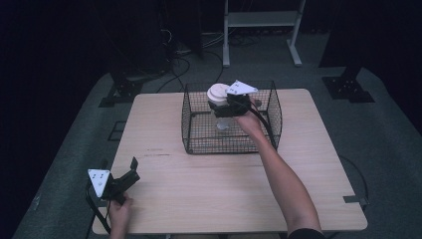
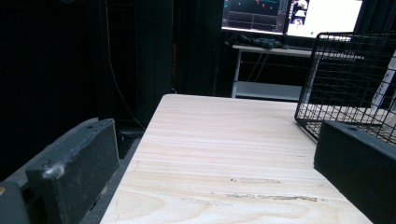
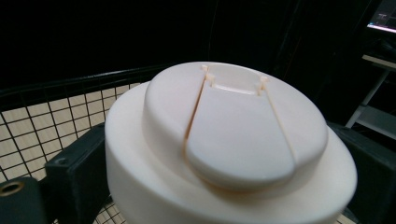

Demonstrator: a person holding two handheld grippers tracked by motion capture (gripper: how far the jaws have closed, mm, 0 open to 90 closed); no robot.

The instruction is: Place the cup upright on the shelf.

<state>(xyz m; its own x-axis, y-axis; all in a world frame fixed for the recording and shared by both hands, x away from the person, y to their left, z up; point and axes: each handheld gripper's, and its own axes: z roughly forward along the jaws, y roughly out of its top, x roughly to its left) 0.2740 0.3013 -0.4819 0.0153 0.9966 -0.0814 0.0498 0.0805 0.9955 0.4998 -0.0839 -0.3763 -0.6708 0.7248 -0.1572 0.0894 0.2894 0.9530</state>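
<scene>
White-lidded cup [image 1: 219,102], light and crushable, sits between your right gripper [image 1: 230,105] jaws inside the basket [image 1: 195,132]—squeeze gently below the lid—while your left gripper [image 1: 130,172] idles wide.

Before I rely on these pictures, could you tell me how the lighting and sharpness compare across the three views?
High view: dim and bluish, dark surroundings, yet the table, wire basket and cup read clearly. Left gripper view: the wood grain is sharp, the near tongs are soft, and bright screens glare at the top. Right gripper view: the cup lid looms large and evenly lit against black.
</scene>
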